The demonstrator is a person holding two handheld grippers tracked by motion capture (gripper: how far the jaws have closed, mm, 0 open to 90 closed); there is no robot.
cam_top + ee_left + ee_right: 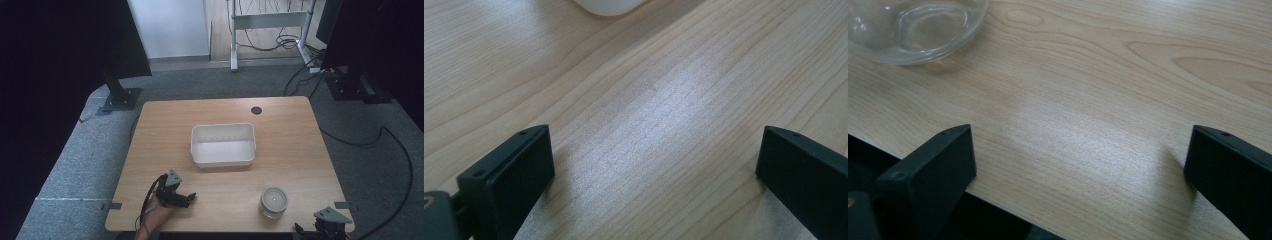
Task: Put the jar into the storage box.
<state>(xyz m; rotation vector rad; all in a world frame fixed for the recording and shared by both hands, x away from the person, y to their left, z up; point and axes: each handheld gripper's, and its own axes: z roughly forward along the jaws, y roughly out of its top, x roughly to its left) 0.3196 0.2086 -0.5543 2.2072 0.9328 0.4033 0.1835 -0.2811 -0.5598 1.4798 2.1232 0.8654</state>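
Note:
A white rectangular tub (223,145) stands empty at the middle of the wooden table (285,125). A clear glass jar (273,202) stands near the front right. My left gripper (186,199) rests at the front left, held by a hand, jaws pointing right and open. In the left gripper view the gripper (654,165) has bare wood between its jaws, and the tub's rounded corner (609,6) shows at the top. My right gripper (327,226) sits at the table's front right edge. In the right gripper view the gripper (1080,165) is open over bare wood, the jar's base (915,27) at upper left.
A round cable hole (256,110) marks the table's far edge. Black stands (117,95) and cables (385,135) lie on the grey carpet around the table. The table's front edge (998,202) runs right under my right gripper's jaws.

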